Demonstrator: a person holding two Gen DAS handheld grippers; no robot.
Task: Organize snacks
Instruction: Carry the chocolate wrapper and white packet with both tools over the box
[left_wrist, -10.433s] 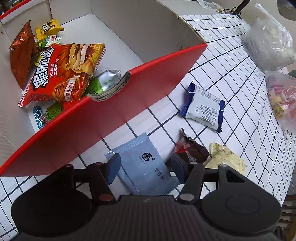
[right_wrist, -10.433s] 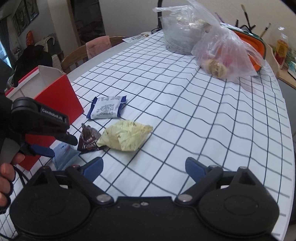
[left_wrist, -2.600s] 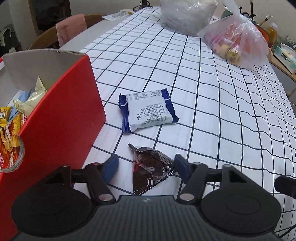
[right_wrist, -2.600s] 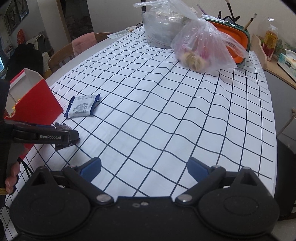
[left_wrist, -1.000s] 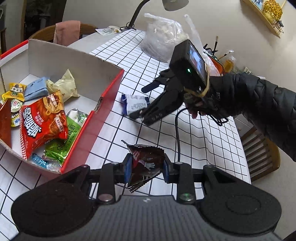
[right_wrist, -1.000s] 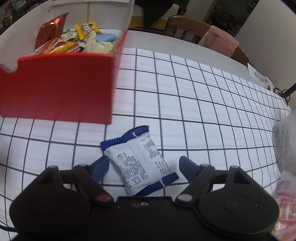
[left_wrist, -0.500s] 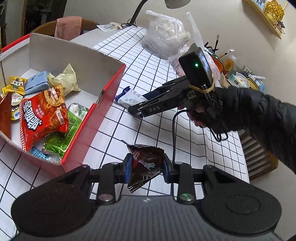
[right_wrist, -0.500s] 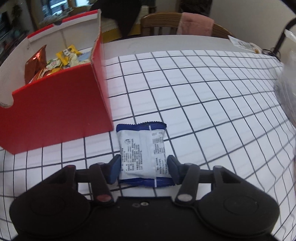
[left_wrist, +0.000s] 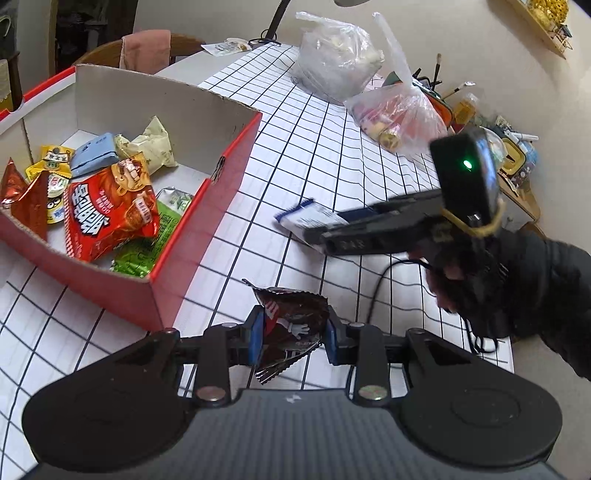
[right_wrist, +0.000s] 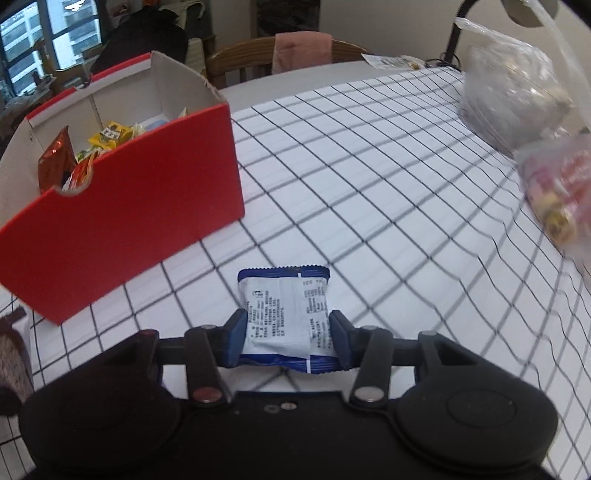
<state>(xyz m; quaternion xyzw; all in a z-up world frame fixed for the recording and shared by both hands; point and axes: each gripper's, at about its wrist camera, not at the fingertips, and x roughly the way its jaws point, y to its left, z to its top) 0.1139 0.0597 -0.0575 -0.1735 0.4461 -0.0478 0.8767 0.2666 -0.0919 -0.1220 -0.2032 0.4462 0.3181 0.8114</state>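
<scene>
My left gripper (left_wrist: 291, 334) is shut on a crumpled brown chocolate packet (left_wrist: 295, 317), held above the checked tablecloth just right of the red cardboard box (left_wrist: 199, 236). The box holds several snack packets, among them a big red one (left_wrist: 110, 210). My right gripper (right_wrist: 286, 338) has a blue-and-white packet (right_wrist: 284, 306) between its jaws, which are closing; both pads press its sides. In the left wrist view this gripper (left_wrist: 321, 236) carries the packet (left_wrist: 306, 218) off the table, right of the box. From the right wrist view the box (right_wrist: 129, 214) lies to the left.
Two filled plastic bags (left_wrist: 332, 70) (left_wrist: 399, 118) stand at the far side of the table. A wooden chair with a pink cloth (right_wrist: 301, 51) is behind it. A person's dark sleeve (left_wrist: 535, 288) and a cable reach in from the right. Clutter lines the table's far right edge.
My right gripper closed on the blue-and-white packet, rolled, and lifted it off the table. My left gripper kept its hold on the brown packet and barely moved.
</scene>
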